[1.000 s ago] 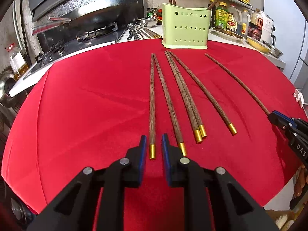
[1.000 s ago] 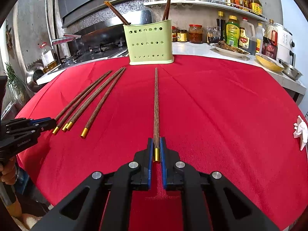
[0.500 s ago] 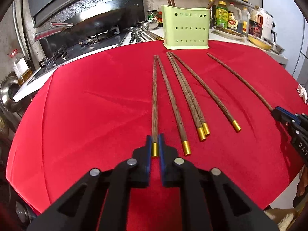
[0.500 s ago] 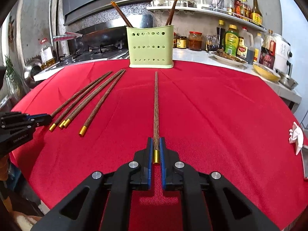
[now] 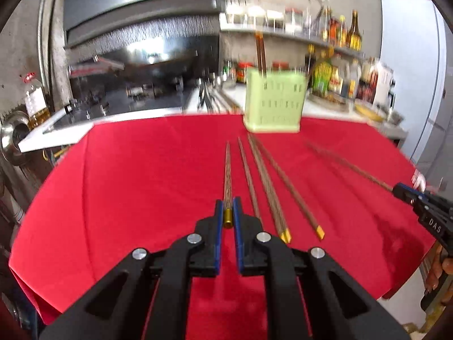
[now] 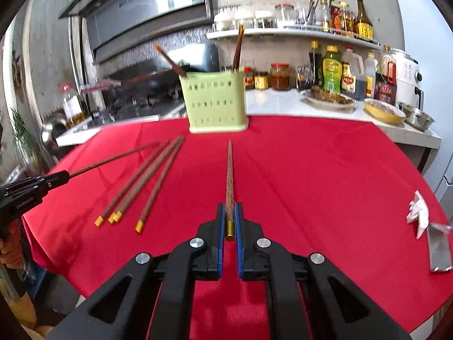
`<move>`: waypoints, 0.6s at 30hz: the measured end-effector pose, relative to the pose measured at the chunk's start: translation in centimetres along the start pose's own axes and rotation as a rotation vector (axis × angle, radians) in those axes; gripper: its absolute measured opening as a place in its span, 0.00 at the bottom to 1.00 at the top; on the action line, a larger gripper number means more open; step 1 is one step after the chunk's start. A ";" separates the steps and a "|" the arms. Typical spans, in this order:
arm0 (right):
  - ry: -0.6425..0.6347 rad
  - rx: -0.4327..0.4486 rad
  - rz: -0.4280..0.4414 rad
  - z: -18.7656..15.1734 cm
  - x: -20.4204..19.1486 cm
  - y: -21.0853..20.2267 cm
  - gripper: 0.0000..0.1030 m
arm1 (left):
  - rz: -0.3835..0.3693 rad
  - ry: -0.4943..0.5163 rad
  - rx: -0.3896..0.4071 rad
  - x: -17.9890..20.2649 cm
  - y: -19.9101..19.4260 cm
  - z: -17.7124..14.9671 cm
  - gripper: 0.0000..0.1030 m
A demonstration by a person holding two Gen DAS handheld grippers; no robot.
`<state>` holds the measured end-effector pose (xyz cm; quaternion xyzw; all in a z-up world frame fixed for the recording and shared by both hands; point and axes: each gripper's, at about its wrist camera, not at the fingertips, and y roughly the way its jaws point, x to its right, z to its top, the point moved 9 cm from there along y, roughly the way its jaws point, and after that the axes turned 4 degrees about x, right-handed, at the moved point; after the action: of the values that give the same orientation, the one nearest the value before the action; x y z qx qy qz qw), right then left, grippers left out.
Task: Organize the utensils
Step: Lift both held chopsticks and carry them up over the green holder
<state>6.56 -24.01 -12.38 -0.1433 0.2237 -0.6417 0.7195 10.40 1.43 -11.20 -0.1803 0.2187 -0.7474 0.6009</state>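
My left gripper (image 5: 228, 206) is shut on the gold-capped end of a brown wooden chopstick (image 5: 228, 175), lifted off the red tablecloth (image 5: 141, 184). My right gripper (image 6: 230, 211) is shut on another chopstick (image 6: 229, 178), also raised. Three more chopsticks (image 5: 269, 187) lie on the cloth between the grippers; they also show in the right wrist view (image 6: 141, 181). A light green perforated utensil holder (image 6: 213, 102) stands at the far edge of the cloth with chopsticks upright in it; it also shows in the left wrist view (image 5: 274, 102).
Behind the table is a white counter (image 6: 283, 104) with sauce bottles (image 6: 331, 70), jars, a plate of food and bowls (image 6: 382, 110). A wok and stove (image 5: 136, 79) stand at the back left. Crumpled paper (image 6: 416, 208) and a metal strip lie at the cloth's right edge.
Both grippers have lifted their chopsticks off the cloth and tilted up toward the holder. The left gripper closed on its chopstick a second ago.
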 end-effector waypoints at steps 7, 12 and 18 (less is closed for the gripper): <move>0.009 0.151 0.023 6.8 0.1 -3.9 0.07 | -0.023 -0.017 0.158 -0.3 -3.9 5.8 0.07; -0.011 0.237 0.020 10.6 0.1 -6.0 0.07 | -0.058 -0.020 0.224 -0.1 -6.0 8.9 0.07; -0.041 0.285 0.009 13.0 -0.1 -6.8 0.07 | -0.085 -0.035 0.241 -0.5 -7.3 10.8 0.07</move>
<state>7.31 -25.92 2.18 -0.0516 0.1164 -0.6607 0.7398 10.26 2.07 1.80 -0.1287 0.1089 -0.7899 0.5897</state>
